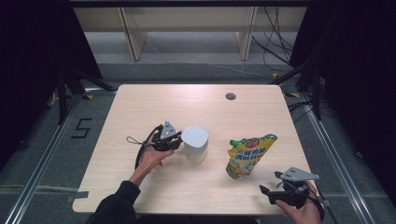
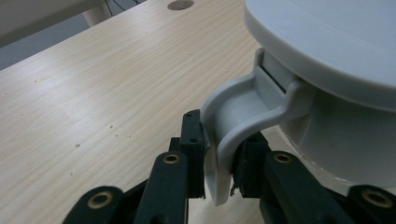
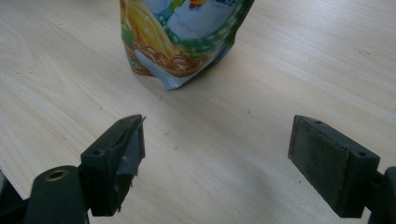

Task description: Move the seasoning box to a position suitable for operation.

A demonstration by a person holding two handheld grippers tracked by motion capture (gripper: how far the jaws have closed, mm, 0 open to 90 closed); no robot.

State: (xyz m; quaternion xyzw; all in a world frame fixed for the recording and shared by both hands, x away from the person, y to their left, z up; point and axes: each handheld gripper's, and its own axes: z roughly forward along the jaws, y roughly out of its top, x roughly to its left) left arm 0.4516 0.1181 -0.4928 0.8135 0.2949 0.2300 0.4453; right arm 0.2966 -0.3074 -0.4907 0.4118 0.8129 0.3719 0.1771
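Observation:
A white lidded jug [image 1: 195, 142] stands near the table's middle. In the left gripper view its curved handle [image 2: 243, 107] juts out below the lid [image 2: 327, 42], and my left gripper [image 2: 219, 144] is shut on that handle, one black pad on each side. From above, the left gripper [image 1: 176, 140] sits just left of the jug. A yellow-green stand-up pouch [image 1: 247, 156] with a spout stands to the jug's right. My right gripper [image 1: 271, 183] is held near the front right edge, open, with bare wood between its jaws [image 3: 215, 149] and the pouch [image 3: 182, 42] a short way ahead.
The wooden table [image 1: 140, 102] has a round cable hole [image 1: 230, 96] at the back right. A black cable loops on the table left of my left hand. Dark curtains, shelf legs and floor cables lie beyond the table.

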